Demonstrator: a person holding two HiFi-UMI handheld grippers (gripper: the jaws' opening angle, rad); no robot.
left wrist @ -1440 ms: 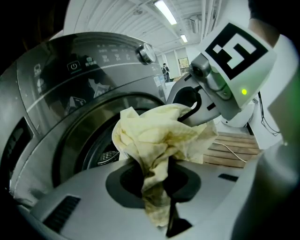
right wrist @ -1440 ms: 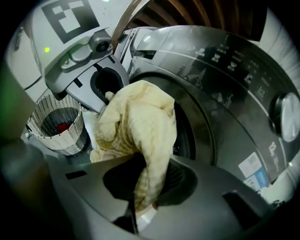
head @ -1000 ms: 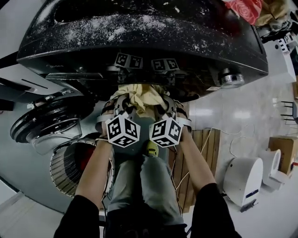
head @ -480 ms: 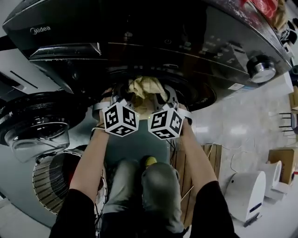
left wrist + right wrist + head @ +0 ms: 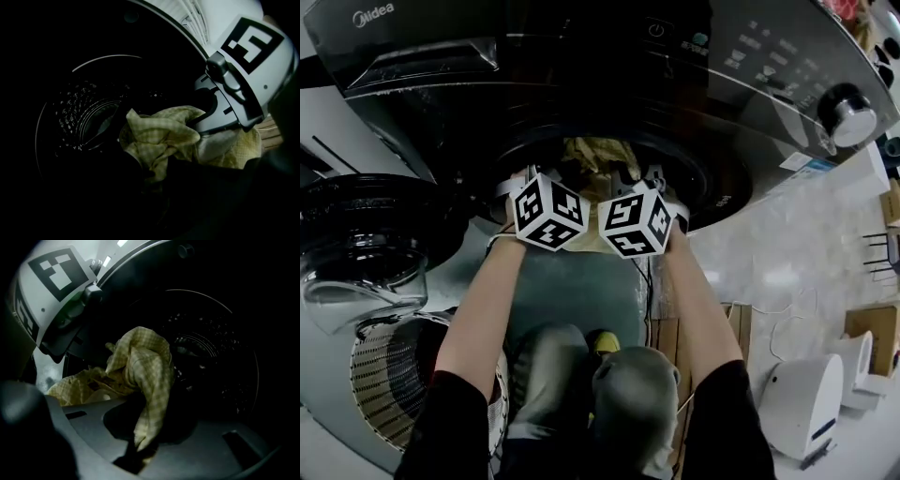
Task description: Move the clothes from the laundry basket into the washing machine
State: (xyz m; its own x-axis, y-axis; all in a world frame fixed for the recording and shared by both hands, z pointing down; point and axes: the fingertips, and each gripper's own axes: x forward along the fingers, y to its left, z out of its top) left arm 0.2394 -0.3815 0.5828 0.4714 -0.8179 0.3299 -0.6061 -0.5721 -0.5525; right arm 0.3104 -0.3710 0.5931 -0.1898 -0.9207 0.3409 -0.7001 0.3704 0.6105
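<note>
While both arms reach toward the washing machine (image 5: 581, 66) opening, the right hand-held gripper (image 5: 136, 448) pinches the yellow checked cloth (image 5: 140, 366) between narrowly set jaws. The left hand-held gripper (image 5: 151, 173), dim in its own view, seems clamped on the same cloth, which is bunched at the mouth of the drum (image 5: 89, 117).

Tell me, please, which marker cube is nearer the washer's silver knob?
The right cube, on the knob's side; the left cube sits farther away.
</note>
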